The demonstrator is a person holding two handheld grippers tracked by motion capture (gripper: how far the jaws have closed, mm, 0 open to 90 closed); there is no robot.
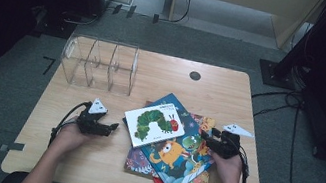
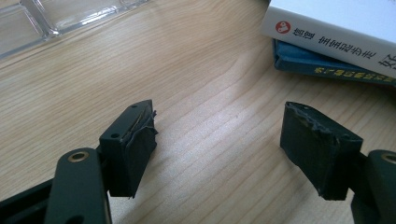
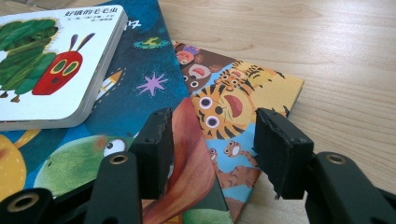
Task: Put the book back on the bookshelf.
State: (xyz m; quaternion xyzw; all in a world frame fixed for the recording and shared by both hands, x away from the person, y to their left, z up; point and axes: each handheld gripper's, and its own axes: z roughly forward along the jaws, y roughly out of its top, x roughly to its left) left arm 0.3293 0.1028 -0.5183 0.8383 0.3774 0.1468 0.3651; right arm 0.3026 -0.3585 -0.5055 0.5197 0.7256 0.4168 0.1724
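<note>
1. While the left gripper (image 1: 111,126) hovers over bare wood at the lower left of the high view, its jaws stand spread with nothing between them, pointing toward the caterpillar board book (image 1: 154,123)
2. That thick white board book lies on top of the book pile in the lower middle of the frame, its near edge overhanging the blue space picture book (image 1: 179,155) beneath
3. The right gripper (image 1: 205,137) sits at the pile's right side; its jaws are apart and empty, hanging over the blue cover and the tiger picture book (image 3: 243,102)
4. Judged from this, the step in hand is taking up the top book, likely for the clear acrylic organizer (image 1: 99,64) at the upper left
5. To do it well, bring the left jaws level with the board book's exposed edge, slide one under the overhang, and pinch near the spine so it does not swing
6. The board book is stiff, glossy, with rounded corners; the thinner books below look slick and may slide
7. The table (image 1: 212,87) is pale wood-grain laminate, smooth and flat
</note>
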